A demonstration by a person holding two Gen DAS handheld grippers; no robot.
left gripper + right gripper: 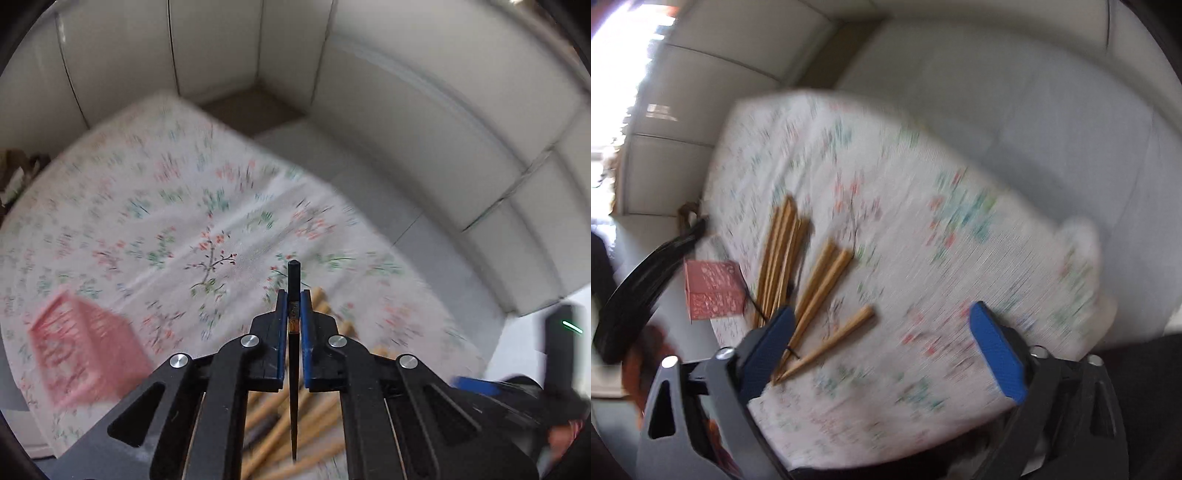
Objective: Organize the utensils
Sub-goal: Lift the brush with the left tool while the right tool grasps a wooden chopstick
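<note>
While clamped in the left tongs (294, 295): thin, dark, tapered chopstick (294, 273), pinched between the blue pads near its thick end, blunt head poking past the tips, pointed end hanging back toward the camera.
Left tongs: pressed together on that dark chopstick, nothing else between the pads.
Right tongs (882, 312): wide apart, holding nothing, hovering over the white floral cloth (923, 229) just beside the loose sticks.
Handling of the dark chopstick: likely very light, stiff and smooth; prone to pivoting or sliding in a two-pad pinch, so best gripped near the thicker end or the middle, across its width.
Handling of the light brown wooden chopsticks (783, 254): likely light, rigid and not fragile; lying flat on the cloth, so best approached from above with the pads astride one stick, picked from a stray one rather than the tight bundle.
Where: wooden sticks scattered on the cloth-covered counter (166, 206), directly below the left tongs in the left wrist view.
Pink perforated plastic basket (714, 293): at the cloth's edge, near the bundle; probably the destination.
Count, dark chopsticks: one certain, in the grip.
Count, wooden chopsticks: roughly seven, in a bundle of about four, a pair and a stray; blur prevents an exact tally.
Count, baskets: one.
Count, tongs: two.
</note>
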